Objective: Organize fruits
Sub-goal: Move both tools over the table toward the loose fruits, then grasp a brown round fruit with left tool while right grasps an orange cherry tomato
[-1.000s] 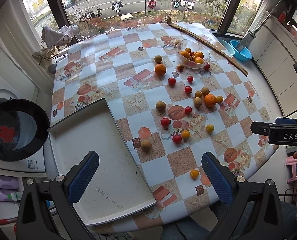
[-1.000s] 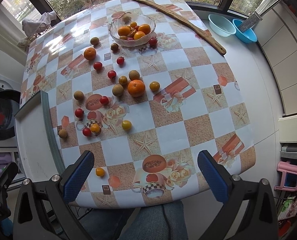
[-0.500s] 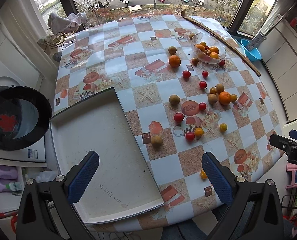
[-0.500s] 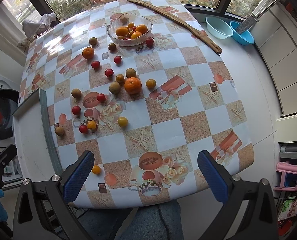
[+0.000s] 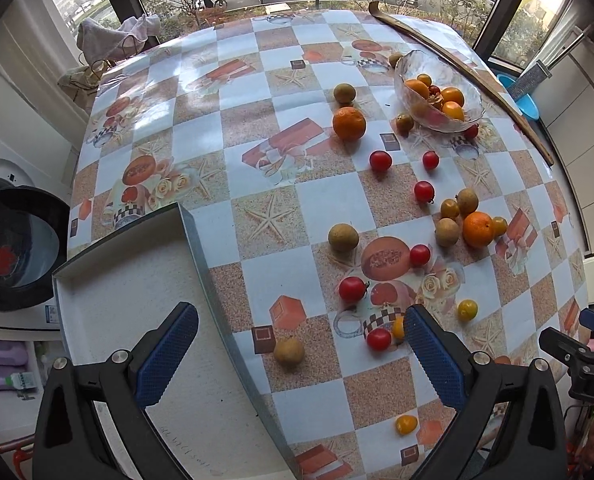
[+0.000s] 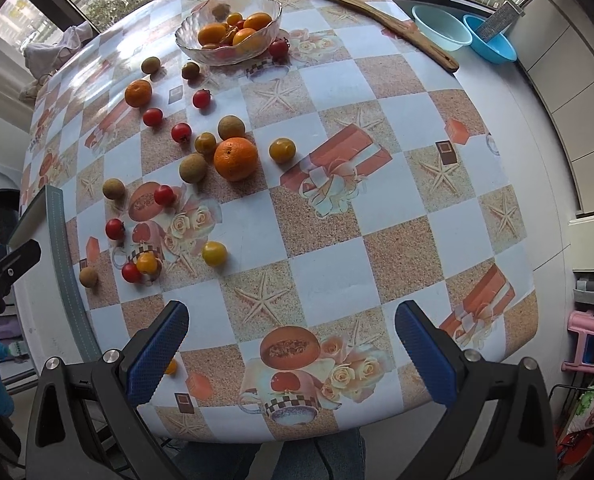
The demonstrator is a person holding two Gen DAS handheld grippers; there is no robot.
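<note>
Currently both grippers hang above the near edge of the table [image 6: 509, 184], jaws spread wide, nothing held. Left gripper [image 5: 301, 350] sits over the boundary between the white tray [image 5: 109, 280] and the checked cloth; right gripper [image 6: 291, 344] sits over bare cloth nearer the table's right side.

Fruit location: scattered loose across the cloth, well apart from the right gripper, closer to the left. A glass bowl [image 6: 193, 46] at the far side already holds several oranges and small fruit. The tray holds none.

Judgement: sorting has hardly begun; the step in hand looks like approach to a first pick. Nearest candidate for the left gripper is the brown longan [image 5: 289, 353], lying alone just beside the tray wall, between the left fingers in view. A red cherry tomato [image 5: 379, 339] and a small yellow fruit touching it sit by the right-hand pad.

Notes for doing it well:
- Take the isolated longan first; no neighbours to knock.
- Descend straight, centre the fruit between the pads, close gently: round, smooth, apt to roll or squirt out.
- Keep the left-hand finger clear of the tray rim on the way down.
- Leave the touching tomato pair for later.
</note>
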